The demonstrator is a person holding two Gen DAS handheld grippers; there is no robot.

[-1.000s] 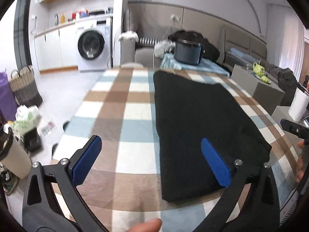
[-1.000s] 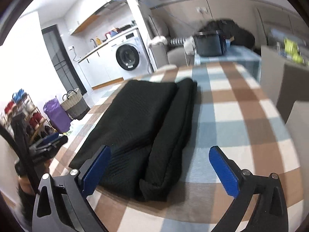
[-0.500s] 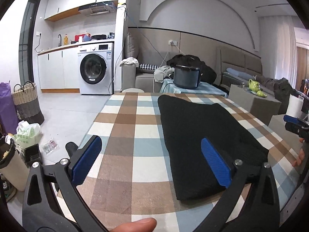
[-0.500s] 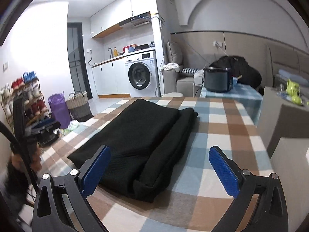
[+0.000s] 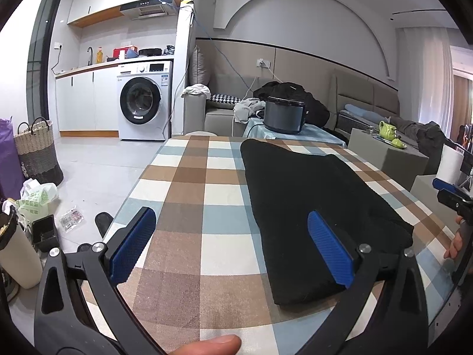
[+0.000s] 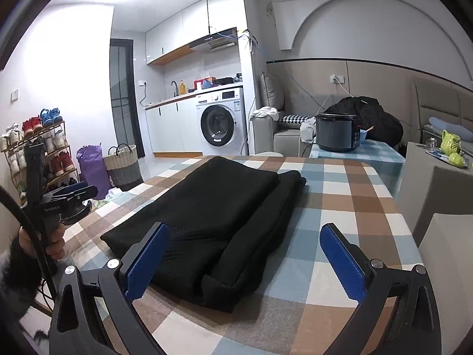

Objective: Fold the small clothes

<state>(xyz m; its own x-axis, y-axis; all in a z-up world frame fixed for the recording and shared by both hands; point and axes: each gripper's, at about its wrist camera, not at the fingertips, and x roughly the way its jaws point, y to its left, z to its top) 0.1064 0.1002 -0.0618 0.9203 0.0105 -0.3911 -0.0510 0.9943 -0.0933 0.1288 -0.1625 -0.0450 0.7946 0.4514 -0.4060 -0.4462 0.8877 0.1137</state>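
Left gripper (image 5: 232, 248) stood wide, blue pads (image 5: 133, 248) apart, nothing between, raised above near table edge. Right gripper (image 6: 245, 263) likewise spread wide, empty, off table. Folded black garment (image 6: 218, 216) lay flat on checked tablecloth (image 6: 340, 207), long fold running away from both grippers. Beyond: rice cooker (image 6: 337, 131) on small table, washing machine (image 5: 145, 100) against wall.

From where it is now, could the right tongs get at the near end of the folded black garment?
Probably yes. The right tongs are open and hold nothing. The near end of the black garment lies between their tips on the checked tablecloth, and nothing stands in the way.
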